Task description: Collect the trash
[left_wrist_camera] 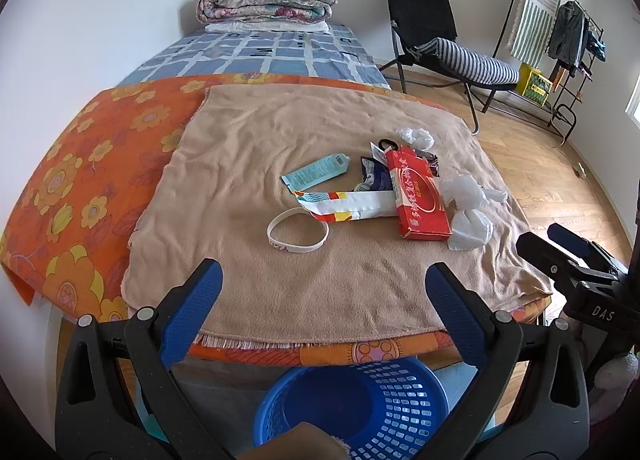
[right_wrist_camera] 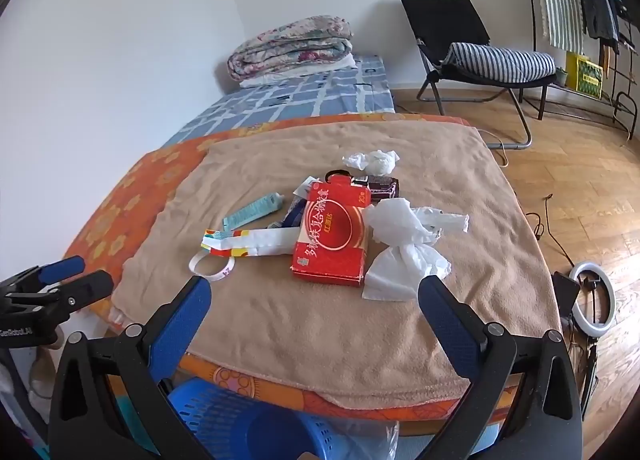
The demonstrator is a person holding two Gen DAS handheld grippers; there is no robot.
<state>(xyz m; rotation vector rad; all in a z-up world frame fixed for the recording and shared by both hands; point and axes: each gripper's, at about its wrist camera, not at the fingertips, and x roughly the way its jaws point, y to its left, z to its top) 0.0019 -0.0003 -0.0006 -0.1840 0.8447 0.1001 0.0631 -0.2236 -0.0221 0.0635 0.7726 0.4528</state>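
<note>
Trash lies on a tan towel (left_wrist_camera: 320,164) (right_wrist_camera: 320,320): a red flat box (left_wrist_camera: 418,192) (right_wrist_camera: 334,236), crumpled white tissues (left_wrist_camera: 468,208) (right_wrist_camera: 404,248), another tissue wad (left_wrist_camera: 416,136) (right_wrist_camera: 376,160), a teal tube (left_wrist_camera: 316,172) (right_wrist_camera: 254,210), a white and colourful wrapper (left_wrist_camera: 348,204) (right_wrist_camera: 248,242), a white wristband (left_wrist_camera: 298,230) (right_wrist_camera: 212,266) and dark packets (left_wrist_camera: 374,172) (right_wrist_camera: 382,184). A blue basket (left_wrist_camera: 352,408) (right_wrist_camera: 240,424) stands below the front edge. My left gripper (left_wrist_camera: 322,288) is open and empty above the towel's front. My right gripper (right_wrist_camera: 314,300) is open and empty, also near the front.
The towel lies on an orange flowered cloth (left_wrist_camera: 80,172) over a bed with a blue checked sheet (left_wrist_camera: 260,52) and folded quilts (left_wrist_camera: 266,0). A black folding chair (left_wrist_camera: 440,40) and a clothes rack (left_wrist_camera: 560,32) stand at the right. A ring light (right_wrist_camera: 592,300) lies on the wooden floor.
</note>
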